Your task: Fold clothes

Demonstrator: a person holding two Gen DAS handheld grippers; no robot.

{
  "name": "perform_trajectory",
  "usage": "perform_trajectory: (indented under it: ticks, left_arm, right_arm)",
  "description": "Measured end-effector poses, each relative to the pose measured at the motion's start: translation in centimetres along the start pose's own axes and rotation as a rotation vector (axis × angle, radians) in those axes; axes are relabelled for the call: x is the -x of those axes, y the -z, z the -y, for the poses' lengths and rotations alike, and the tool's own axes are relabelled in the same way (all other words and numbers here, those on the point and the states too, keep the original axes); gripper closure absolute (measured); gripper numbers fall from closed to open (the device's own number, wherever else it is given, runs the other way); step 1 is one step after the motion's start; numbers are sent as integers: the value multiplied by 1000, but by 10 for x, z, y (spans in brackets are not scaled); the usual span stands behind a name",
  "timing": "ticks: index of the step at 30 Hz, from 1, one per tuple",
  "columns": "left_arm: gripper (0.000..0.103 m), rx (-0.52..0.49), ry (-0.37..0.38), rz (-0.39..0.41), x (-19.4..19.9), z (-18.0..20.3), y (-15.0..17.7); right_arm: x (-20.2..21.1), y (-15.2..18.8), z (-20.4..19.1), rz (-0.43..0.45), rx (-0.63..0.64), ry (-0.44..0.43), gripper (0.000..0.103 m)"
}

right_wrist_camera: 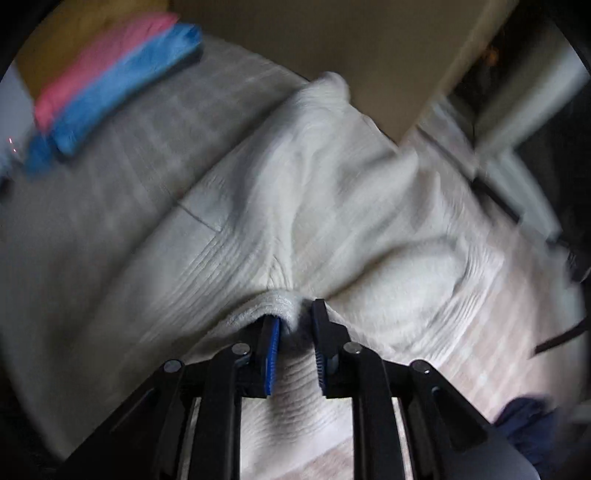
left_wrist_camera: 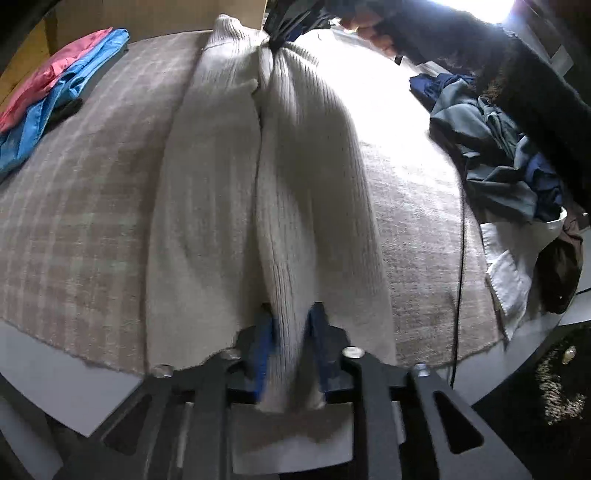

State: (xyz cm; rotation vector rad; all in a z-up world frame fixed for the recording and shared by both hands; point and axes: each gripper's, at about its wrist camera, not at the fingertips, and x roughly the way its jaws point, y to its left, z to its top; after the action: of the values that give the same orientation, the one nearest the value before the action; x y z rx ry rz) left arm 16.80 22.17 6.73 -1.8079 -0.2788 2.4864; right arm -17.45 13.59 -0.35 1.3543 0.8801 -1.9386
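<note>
Our left gripper (left_wrist_camera: 290, 325) clamps the near edge of the cream sweater (left_wrist_camera: 229, 206); our right gripper (right_wrist_camera: 293, 314) pinches its far end. It stretches between them over the checked blanket (left_wrist_camera: 74, 206), unfolded clothes (left_wrist_camera: 502, 155) to the right.

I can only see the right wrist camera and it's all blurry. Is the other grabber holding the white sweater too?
Observer: Yes. The left gripper is shut on the near end of the white sweater, which lies in a long strip.
Child: What's beside it that I can't see?
Observer: A heap of unfolded blue and grey clothes.
Child: Can you see the person?
Observer: A hand in a dark sleeve shows at the sweater's far end.
</note>
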Motion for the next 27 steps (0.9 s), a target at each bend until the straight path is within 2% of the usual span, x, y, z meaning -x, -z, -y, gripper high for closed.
perform_trajectory:
  ticks: [2,4,5,7,8,10,12,14,16,17,19,21,24,27]
  left_arm:
    - [72,-7,-9,20,15,-3,-2]
    - [69,-42,14,49,21,-2,-18]
    - [65,-64,25,64,21,-1,-29]
    - [65,-107,48,92,21,2,-51]
    - [65,-129,59,106,21,3,-62]
    - [65,-172,81,134,21,5,-84]
    - [65,-209,100,129,-3,1,-110]
    - [65,-222,55,57,-37,-3,-122]
    - [67,-227,17,13,-55,-6,-118]
    - [67,-220,30,23,-48,-8,-116]
    - [67,-202,31,40,-30,-9,-108]
    - [65,-211,16,65,-6,-4,-87]
    - [65,-232,23,49,7,13,-55]
    - [63,-296,34,-7,-7,45,-22]
  right_arm:
    - [1,-2,-6,-19,29,36,85]
    - [4,-2,2,-36,13,-4,84]
    - [7,-2,7,-49,2,-29,80]
    - [14,0,15,-61,-9,-64,66]
    - [18,2,16,-57,3,-66,57]
    - [26,7,16,-44,37,-61,48]
    - [33,12,14,-36,69,-63,46]
    - [38,20,14,-29,91,-84,46]
    - [46,29,18,-14,97,-121,46]
    - [53,35,25,2,78,-159,46]
    - [68,50,54,51,-37,-254,46]
    - [74,65,80,88,-180,-338,46]
    - [50,89,109,63,-353,-404,46]
    - [30,103,103,34,-419,-447,46]
